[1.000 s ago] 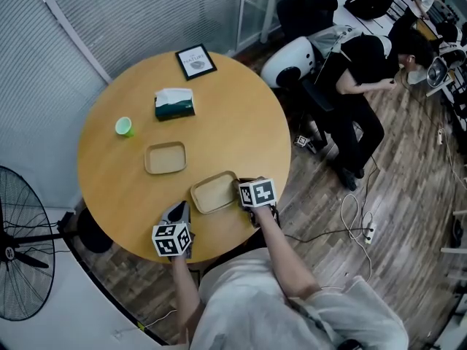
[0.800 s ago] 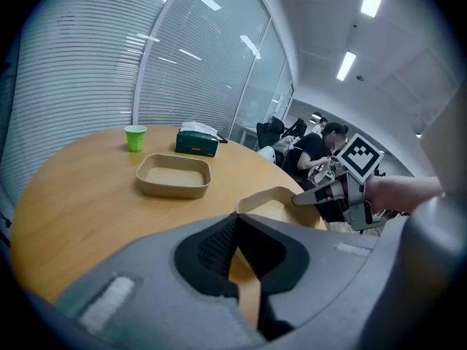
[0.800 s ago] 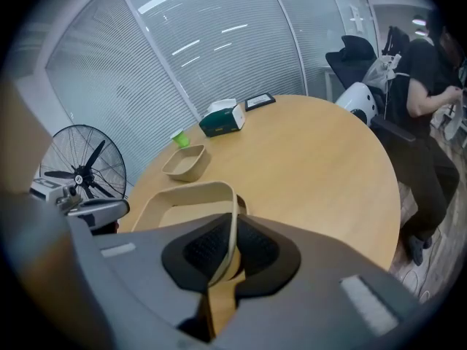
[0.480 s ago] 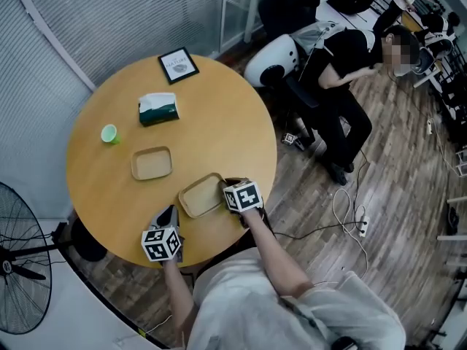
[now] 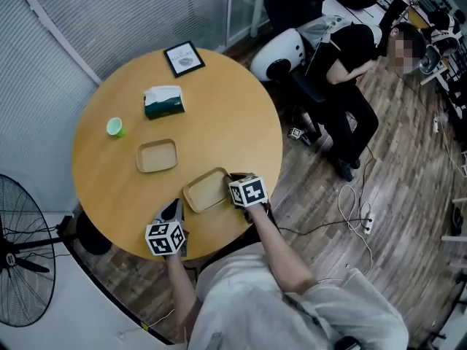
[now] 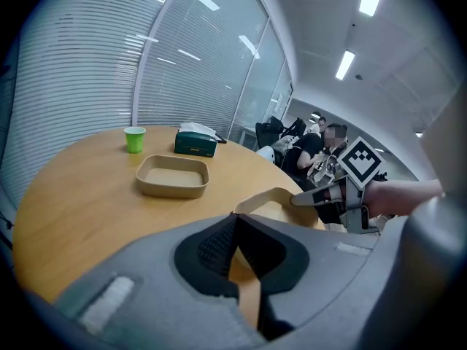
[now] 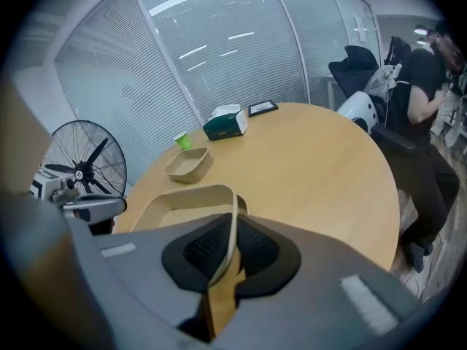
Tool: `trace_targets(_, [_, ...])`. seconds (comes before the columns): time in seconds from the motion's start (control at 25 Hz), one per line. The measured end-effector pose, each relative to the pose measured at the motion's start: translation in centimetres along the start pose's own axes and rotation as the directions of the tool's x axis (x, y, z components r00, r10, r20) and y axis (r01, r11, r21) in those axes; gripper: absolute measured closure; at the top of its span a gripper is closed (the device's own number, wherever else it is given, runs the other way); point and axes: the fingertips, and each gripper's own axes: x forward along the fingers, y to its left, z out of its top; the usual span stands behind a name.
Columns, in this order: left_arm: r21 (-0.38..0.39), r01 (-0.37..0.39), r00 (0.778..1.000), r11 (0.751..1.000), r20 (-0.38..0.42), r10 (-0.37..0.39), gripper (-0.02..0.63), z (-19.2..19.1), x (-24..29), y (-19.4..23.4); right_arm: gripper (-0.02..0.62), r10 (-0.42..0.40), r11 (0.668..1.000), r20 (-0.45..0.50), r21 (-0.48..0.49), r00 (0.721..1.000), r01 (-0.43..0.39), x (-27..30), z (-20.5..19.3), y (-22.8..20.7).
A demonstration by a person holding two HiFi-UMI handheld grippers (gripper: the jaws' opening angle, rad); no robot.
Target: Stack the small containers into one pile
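the right gripper is clamped on the near container. the thin side wall of that tray runs up between its pads, and the rest of the tray spreads out ahead and to the left of the jaws. the left gripper sits just beside the tray's near corner with its jaws drawn together. only a thin tan strip shows in the gap, most likely the table, so it seems to hold nothing.

by my reading, the step in hand is the pick-up of this first tray. its base looks to be on or barely off the wood, and i cannot tell which. the next move calls for lifting it clear and carrying it forward and left, away from both grippers. it then has to be squared over the far container, which lies well ahead, and lowered so that it nests.

the trays look alike: shallow, tan, rectangular, with rounded corners and low walls. both are empty, and the walls look thin enough to flex under a one-sided grip.

beyond the far tray stand a green cup, a tissue box and, farthest off, a picture frame.
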Motion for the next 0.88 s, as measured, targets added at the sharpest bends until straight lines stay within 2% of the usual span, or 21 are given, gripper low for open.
trace_targets(0.24, [0.009, -0.002, 1.0, 1.0, 0.003, 0.002, 0.601, 0.12, -0.31, -0.29, 0.572, 0.002, 1.0, 0.046, 0.027, 0.999, -0.003, -0.11, 0.31, -0.29])
trace_targets(0.44, [0.016, 0.002, 1.0, 1.0, 0.0, -0.002, 0.601, 0.05, -0.29, -0.36, 0.572, 0.03, 0.999, 0.123, 0.014, 0.992, -0.032, 0.03, 0.84, -0.21])
trace_targets(0.68, [0.011, 0.006, 1.0, 1.0, 0.0, -0.006, 0.601, -0.07, -0.06, -0.36, 0.572, 0.026, 0.999, 0.104, 0.026, 0.994, -0.029, 0.46, 0.13, -0.32])
trace_targets(0.88, [0.006, 0.011, 1.0, 1.0, 0.007, -0.011, 0.601, 0.33, 0.19, -0.31, 0.572, -0.02, 1.0, 0.105, 0.012, 0.994, 0.018, 0.31, 0.23, -0.88])
